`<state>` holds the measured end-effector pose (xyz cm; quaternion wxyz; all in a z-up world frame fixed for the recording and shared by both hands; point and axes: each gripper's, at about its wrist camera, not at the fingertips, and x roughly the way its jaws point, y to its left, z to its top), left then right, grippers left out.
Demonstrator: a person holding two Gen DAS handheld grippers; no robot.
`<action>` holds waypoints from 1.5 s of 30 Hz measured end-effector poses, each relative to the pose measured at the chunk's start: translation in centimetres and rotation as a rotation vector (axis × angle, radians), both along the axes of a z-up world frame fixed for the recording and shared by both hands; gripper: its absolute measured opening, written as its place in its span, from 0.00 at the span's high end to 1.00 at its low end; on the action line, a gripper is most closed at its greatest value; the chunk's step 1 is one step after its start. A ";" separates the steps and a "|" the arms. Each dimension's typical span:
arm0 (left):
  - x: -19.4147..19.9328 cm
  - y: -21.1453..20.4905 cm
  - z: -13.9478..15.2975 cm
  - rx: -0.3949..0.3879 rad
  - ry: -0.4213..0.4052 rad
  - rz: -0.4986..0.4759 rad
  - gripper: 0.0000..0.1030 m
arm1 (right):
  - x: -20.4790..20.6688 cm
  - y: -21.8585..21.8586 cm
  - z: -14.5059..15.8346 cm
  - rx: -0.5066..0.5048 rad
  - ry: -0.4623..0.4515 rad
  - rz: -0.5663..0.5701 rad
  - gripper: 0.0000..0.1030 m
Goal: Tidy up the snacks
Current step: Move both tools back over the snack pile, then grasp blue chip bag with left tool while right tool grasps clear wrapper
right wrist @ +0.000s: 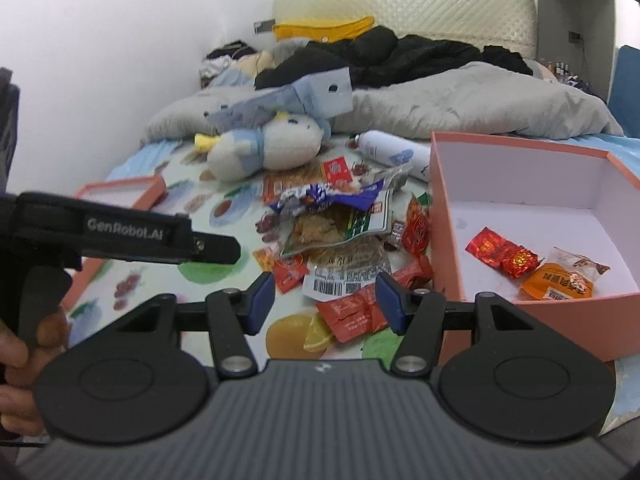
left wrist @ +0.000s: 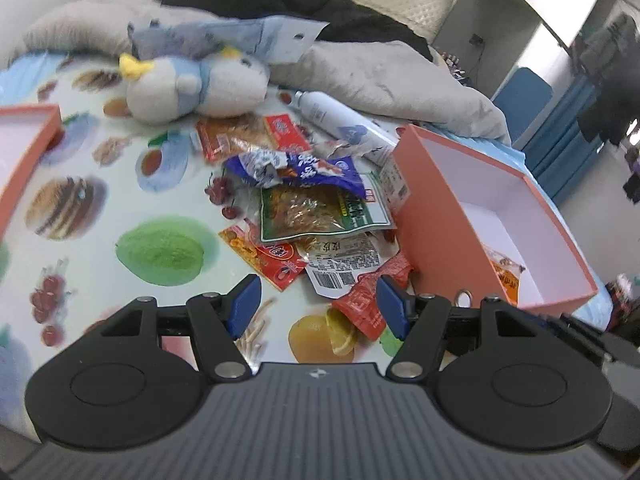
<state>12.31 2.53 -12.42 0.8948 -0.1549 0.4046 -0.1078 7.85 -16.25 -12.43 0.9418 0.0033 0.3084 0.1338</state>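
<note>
A pile of snacks [right wrist: 340, 236] is spread on the bed [left wrist: 120, 200], just left of the box [right wrist: 520, 216]. The pile is topped by a purple packet [left wrist: 304, 168] over a green-edged pouch [left wrist: 324, 208]; red sachets [right wrist: 348, 312] and a barcoded packet [right wrist: 344, 272] lie nearest. Three wrapped snacks [right wrist: 536, 268] are seen inside the box. The lid [right wrist: 120, 196] lies well apart, to the left. Behind the pile, a plush toy [right wrist: 264, 148], a white bottle [right wrist: 396, 154] and a grey duvet [right wrist: 460, 100] are placed.

The left tool [left wrist: 316, 304] is held wide and empty above the near sachets. The right tool [right wrist: 324, 300] is likewise wide and empty. "GenRobot.AI" is read on the left tool's body in the right view.
</note>
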 end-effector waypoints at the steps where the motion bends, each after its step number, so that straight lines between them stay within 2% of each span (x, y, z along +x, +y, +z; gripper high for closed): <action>1: 0.7 0.2 -0.4 -0.017 0.007 0.005 0.33 | 0.3 0.1 -0.3 -0.003 0.007 -0.001 0.43; 5: 4.6 0.8 -2.0 -0.041 0.031 -0.003 0.29 | 2.8 1.0 -1.5 0.013 0.034 0.001 0.43; 10: 11.5 1.4 -4.2 0.032 0.051 -0.020 0.21 | 7.4 2.2 -3.5 0.022 0.076 -0.029 0.43; 14: 17.1 2.6 -6.3 -0.052 0.116 -0.019 0.21 | 11.6 2.8 -5.8 0.031 0.179 -0.051 0.43; 17: 20.1 3.1 -7.0 -0.116 0.175 -0.004 0.21 | 14.1 2.6 -7.1 0.064 0.282 -0.076 0.43; 20: 22.6 3.0 -7.1 -0.151 0.229 0.008 0.21 | 15.6 2.2 -7.3 0.111 0.341 -0.081 0.43; 25: 24.9 3.1 -7.6 -0.156 0.307 0.062 0.20 | 17.2 1.8 -6.9 0.161 0.380 -0.081 0.44; 29: 26.2 3.2 -8.1 -0.206 0.350 0.101 0.18 | 18.3 1.8 -7.2 0.160 0.405 -0.098 0.44; 31: 26.3 3.3 -8.4 -0.217 0.346 0.119 0.14 | 18.7 1.6 -7.8 0.169 0.409 -0.116 0.44; 33: 26.8 3.2 -8.7 -0.206 0.360 0.151 0.14 | 19.2 1.7 -8.2 0.168 0.404 -0.123 0.42; 39: 27.4 3.0 -9.5 -0.199 0.324 0.195 0.13 | 19.6 2.3 -8.5 0.148 0.352 -0.146 0.43; 42: 27.5 2.6 -9.7 -0.171 0.320 0.192 0.14 | 19.4 2.7 -8.5 0.123 0.333 -0.144 0.50; 44: 27.3 2.2 -9.7 -0.149 0.319 0.190 0.14 | 19.3 2.9 -8.5 0.097 0.319 -0.134 0.63; 45: 27.3 2.1 -10.0 -0.146 0.322 0.190 0.15 | 19.3 2.9 -8.5 0.088 0.312 -0.129 0.65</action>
